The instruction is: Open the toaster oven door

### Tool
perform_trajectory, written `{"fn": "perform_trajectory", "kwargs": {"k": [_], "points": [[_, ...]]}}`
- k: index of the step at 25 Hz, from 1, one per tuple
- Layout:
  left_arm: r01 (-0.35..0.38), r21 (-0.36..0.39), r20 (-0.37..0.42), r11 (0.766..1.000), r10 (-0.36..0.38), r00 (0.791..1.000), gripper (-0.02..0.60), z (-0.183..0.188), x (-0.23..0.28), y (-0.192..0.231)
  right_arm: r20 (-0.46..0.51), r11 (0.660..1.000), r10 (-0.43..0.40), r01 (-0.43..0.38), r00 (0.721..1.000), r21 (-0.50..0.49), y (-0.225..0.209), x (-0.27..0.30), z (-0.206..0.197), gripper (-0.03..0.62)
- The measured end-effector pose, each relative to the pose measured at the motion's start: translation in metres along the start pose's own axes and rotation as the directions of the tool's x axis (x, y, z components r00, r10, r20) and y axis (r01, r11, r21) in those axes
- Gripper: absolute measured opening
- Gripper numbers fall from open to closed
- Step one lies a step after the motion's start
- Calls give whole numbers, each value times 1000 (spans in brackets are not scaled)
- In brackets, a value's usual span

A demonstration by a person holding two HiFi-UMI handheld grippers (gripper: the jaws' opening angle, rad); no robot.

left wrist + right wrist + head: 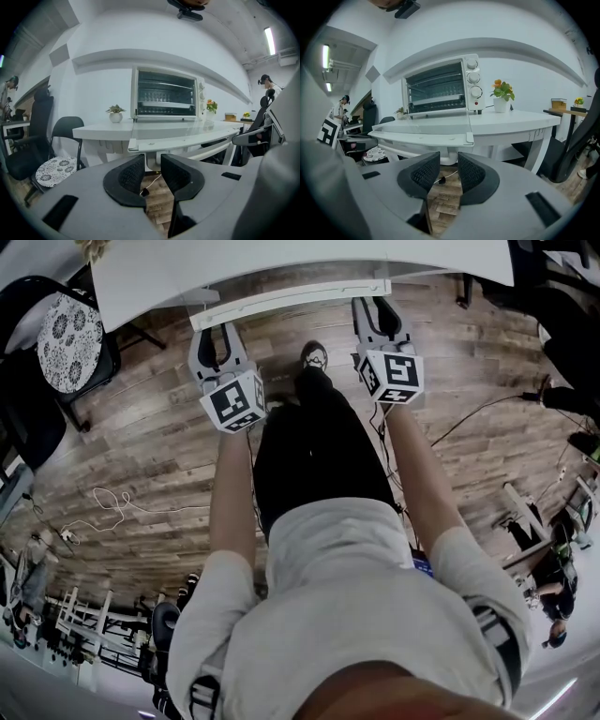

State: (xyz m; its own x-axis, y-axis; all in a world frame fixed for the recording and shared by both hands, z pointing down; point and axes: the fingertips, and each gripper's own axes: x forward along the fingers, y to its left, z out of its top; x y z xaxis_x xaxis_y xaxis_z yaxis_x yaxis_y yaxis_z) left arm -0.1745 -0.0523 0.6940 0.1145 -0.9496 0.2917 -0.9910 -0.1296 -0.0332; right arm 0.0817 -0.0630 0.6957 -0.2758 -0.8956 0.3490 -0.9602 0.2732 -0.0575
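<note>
A white toaster oven [166,93] stands on a white table [98,130], and the right gripper view shows the same oven [440,89] with its knobs on the right. Its glass door [436,127] lies folded down flat toward me, the handle edge [291,302] jutting past the table's rim. My left gripper [153,161] is open just below and in front of that edge, nothing between its pads. My right gripper [449,159] is also open and empty, slightly right of the door. Seen from the head, both grippers hang below the table edge, the left gripper [219,338] and the right gripper [375,315].
A small potted plant [115,112] sits left of the oven, a flower pot [502,96] to its right. A black chair with a patterned cushion [70,329] stands at the left. Cables [112,507] lie on the wood floor. An office chair [255,133] is at the right.
</note>
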Motion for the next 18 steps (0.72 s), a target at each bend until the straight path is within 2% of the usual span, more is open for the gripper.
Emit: {"fn": "perform_trajectory", "kwargs": {"k": [6, 10, 15, 18], "points": [[6, 1, -76, 1000, -6, 997, 104, -15, -18, -2, -44, 1000, 2, -1, 999, 23, 6, -12, -8, 126], [37, -20, -116, 999, -39, 992, 104, -22, -33, -13, -87, 1000, 10, -8, 996, 27, 12, -24, -16, 121], [95, -41, -173, 995, -100, 980, 103, -28, -57, -33, -148, 998, 65, -65, 987, 3, 30, -45, -24, 107], [110, -80, -220, 991, -126, 967, 103, -31, -70, -44, -169, 995, 95, -95, 981, 7, 40, -59, -23, 84]]}}
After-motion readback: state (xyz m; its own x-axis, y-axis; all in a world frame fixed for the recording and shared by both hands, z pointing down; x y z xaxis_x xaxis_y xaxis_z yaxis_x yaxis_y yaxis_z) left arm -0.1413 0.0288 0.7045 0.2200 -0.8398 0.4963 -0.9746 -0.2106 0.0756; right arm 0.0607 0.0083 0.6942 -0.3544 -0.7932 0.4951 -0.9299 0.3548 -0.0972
